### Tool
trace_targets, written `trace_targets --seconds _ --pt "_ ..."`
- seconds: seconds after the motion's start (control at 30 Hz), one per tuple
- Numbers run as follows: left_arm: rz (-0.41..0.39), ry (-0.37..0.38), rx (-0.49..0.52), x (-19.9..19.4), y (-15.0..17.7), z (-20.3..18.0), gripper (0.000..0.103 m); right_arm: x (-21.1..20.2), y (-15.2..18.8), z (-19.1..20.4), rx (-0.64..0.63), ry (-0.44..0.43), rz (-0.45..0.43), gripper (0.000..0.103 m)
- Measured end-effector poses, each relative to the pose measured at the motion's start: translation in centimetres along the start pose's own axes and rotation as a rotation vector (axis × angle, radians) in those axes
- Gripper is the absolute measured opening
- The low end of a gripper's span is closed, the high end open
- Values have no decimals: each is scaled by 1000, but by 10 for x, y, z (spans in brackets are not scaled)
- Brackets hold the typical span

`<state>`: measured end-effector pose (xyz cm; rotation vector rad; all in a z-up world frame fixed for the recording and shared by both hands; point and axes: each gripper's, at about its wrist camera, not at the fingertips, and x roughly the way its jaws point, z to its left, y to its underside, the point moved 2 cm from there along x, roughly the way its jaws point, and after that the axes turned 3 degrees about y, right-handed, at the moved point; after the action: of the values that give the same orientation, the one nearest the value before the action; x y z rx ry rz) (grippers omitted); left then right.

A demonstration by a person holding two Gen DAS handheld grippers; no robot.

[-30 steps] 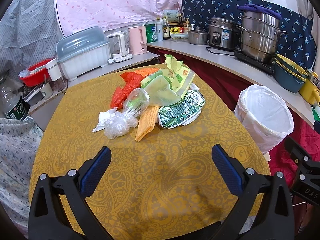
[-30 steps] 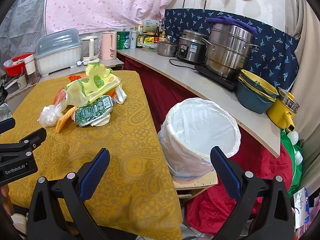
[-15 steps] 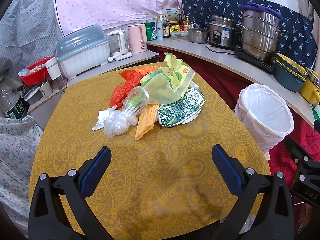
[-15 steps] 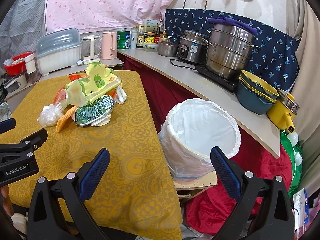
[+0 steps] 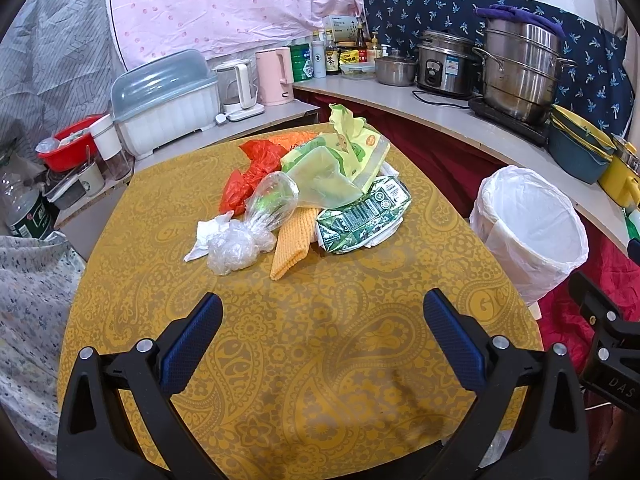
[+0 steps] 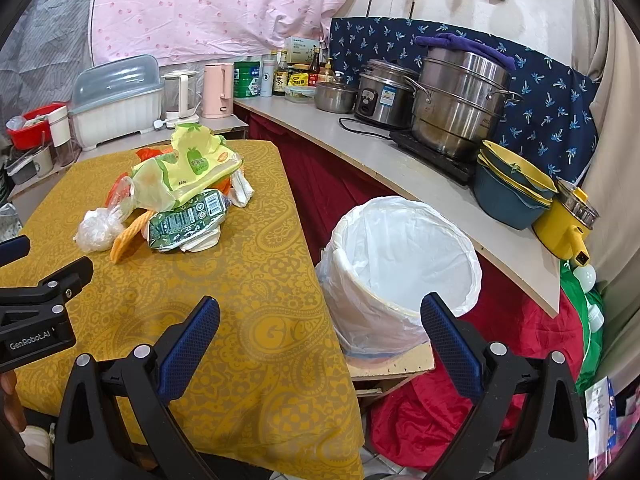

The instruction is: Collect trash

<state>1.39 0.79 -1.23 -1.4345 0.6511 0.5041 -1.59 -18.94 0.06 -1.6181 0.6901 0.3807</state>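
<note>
Nothing collected yet: trash pile (image 5: 304,200) on table (image 5: 320,360) at 12 o'clock, bin (image 6: 404,264) seems empty. Left gripper (image 5: 322,330), right gripper (image 6: 320,330): jaws wide, holding nothing.

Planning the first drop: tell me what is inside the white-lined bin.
Only the white liner shows inside the bin; no trash is visible. Its bottom is hidden by the near wall.

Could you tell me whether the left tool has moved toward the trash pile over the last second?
No. In the left wrist view the left tool stays open, and the trash pile sits at the same place on the table.
</note>
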Motion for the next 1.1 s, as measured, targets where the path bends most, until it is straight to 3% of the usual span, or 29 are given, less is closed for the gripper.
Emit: trace_targets --seconds 1.1 --pt "10 18 -6 5 3 6 96 4 -2 -7 39 18 2 96"
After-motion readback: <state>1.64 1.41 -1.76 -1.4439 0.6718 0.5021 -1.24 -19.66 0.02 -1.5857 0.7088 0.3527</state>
